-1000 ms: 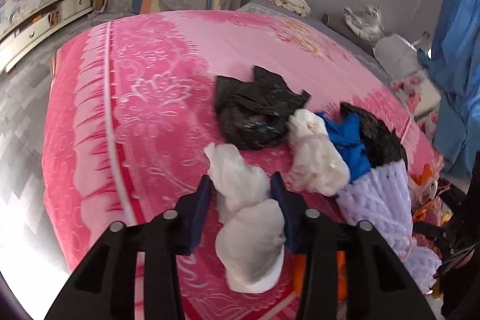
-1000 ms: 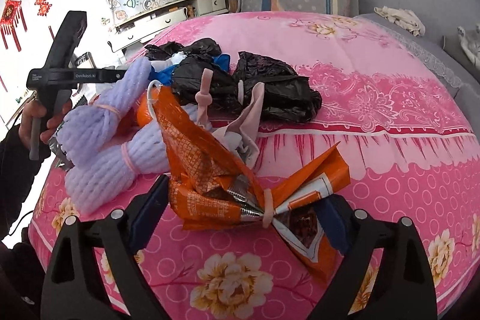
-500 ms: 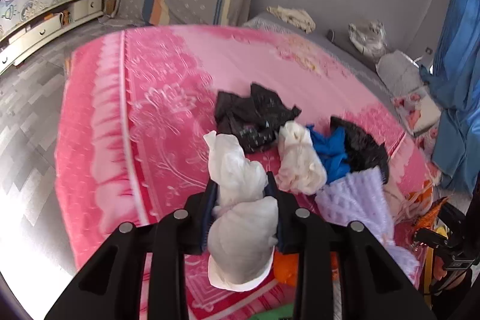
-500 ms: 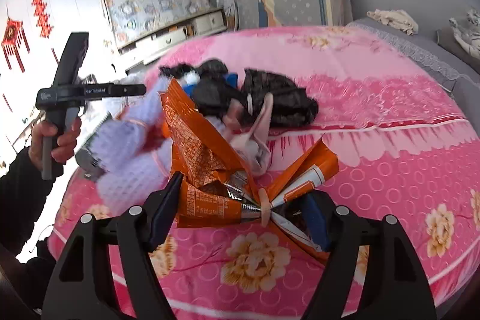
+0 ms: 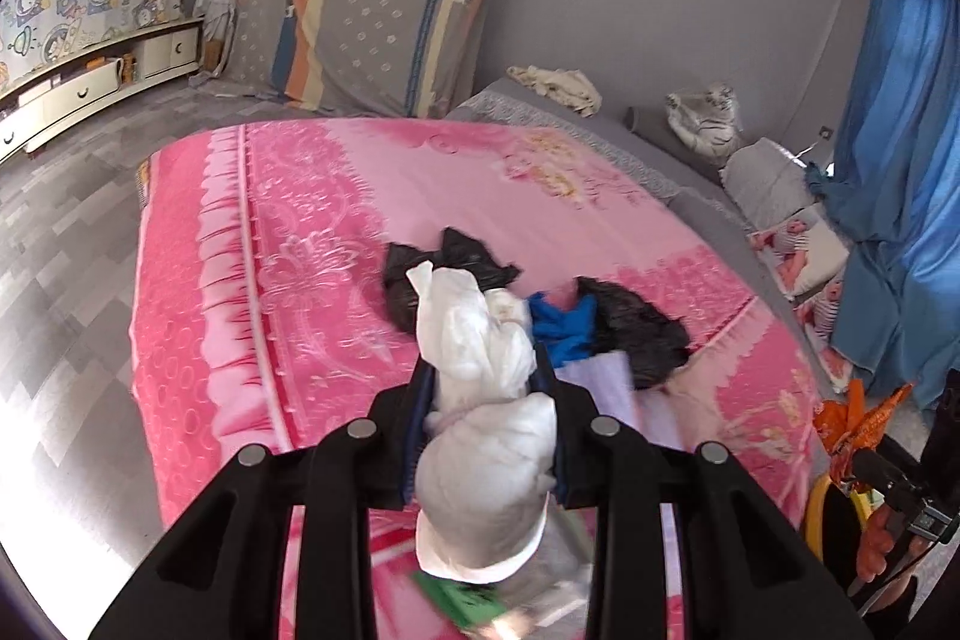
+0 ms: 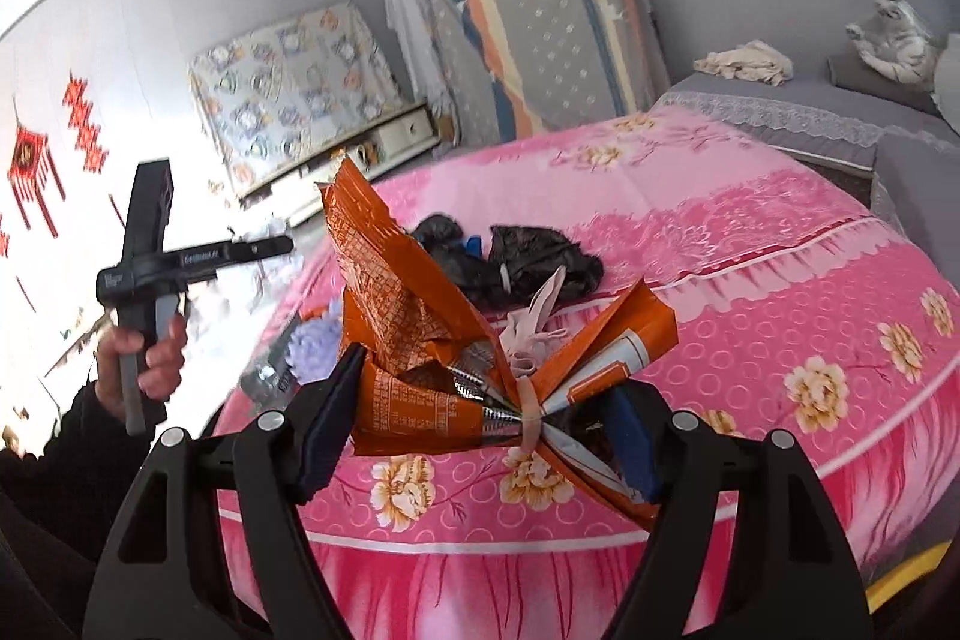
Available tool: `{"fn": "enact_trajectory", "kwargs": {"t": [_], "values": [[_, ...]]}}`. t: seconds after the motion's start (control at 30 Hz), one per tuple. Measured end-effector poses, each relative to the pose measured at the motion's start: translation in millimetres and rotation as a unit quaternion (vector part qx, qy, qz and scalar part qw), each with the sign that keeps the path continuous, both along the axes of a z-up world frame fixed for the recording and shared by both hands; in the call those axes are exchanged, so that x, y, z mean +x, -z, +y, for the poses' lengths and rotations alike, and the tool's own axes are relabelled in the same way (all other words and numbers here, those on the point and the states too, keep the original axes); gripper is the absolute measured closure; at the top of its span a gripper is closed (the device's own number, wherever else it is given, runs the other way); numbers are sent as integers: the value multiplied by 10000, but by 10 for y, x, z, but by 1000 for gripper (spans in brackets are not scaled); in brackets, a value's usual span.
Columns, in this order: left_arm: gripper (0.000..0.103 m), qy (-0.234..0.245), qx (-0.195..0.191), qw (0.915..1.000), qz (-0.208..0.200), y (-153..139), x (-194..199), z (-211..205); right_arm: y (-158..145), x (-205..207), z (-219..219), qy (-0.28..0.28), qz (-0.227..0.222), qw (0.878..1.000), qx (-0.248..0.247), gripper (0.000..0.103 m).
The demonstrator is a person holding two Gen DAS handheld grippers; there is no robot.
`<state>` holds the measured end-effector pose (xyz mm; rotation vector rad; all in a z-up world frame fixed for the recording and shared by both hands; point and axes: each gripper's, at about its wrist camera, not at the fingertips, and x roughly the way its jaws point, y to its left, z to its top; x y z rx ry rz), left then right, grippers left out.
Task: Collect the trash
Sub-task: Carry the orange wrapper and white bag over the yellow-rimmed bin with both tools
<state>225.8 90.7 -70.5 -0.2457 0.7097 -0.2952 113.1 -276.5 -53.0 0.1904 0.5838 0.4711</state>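
Two grippers are in view, each carrying one piece of trash above a bed with a pink flowered blanket [image 5: 252,280]. The left gripper [image 5: 487,388] has its jaws drawn in narrow and pressed on both sides of one white bundle [image 5: 480,436] — a crumpled, knotted white bag that sticks out past the fingertips and hangs down behind them, clear of the blanket. The right gripper [image 6: 480,418] has just been closing; its jaws now stand fairly wide, clamped on one orange wrapper [image 6: 408,334] tied at its middle with a pale band, the two ends flaring out like a bow, lifted over the near edge of the bed.

The rest of the trash lies in a heap toward the near edge of the blanket. In the right wrist view two black bags [image 6: 528,262] sit side by side with a scrap of blue between them, one pale pink strip [image 6: 540,304] lies just in front of them, and one lilac foam net [image 6: 312,346] sits at the left edge of the bed. A hand [image 6: 144,358] in a dark sleeve grips the left gripper's handle there — off the bed's left side
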Motion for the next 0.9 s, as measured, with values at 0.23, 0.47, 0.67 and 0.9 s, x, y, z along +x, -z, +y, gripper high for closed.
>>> {"fn": "enact_trajectory", "kwargs": {"t": [0.23, 0.47, 0.67, 0.9], "values": [[74, 388, -140, 9990, -199, -160, -158, -345, -139, -165, -261, 353, -188, 9981, 480, 33], [74, 1034, -74, 9942, -279, -283, -273, -899, -218, -302, -586, 865, -308, 9937, 646, 33], [74, 1649, -84, 9856, -367, -385, -367, -1459, -266, -493, -967, 1549, -399, 9844, 738, 33], [74, 2449, -24, 9688, -375, -432, -515, -2225, -259, -860, -1409, 2585, -464, 9630, 598, 33]]}}
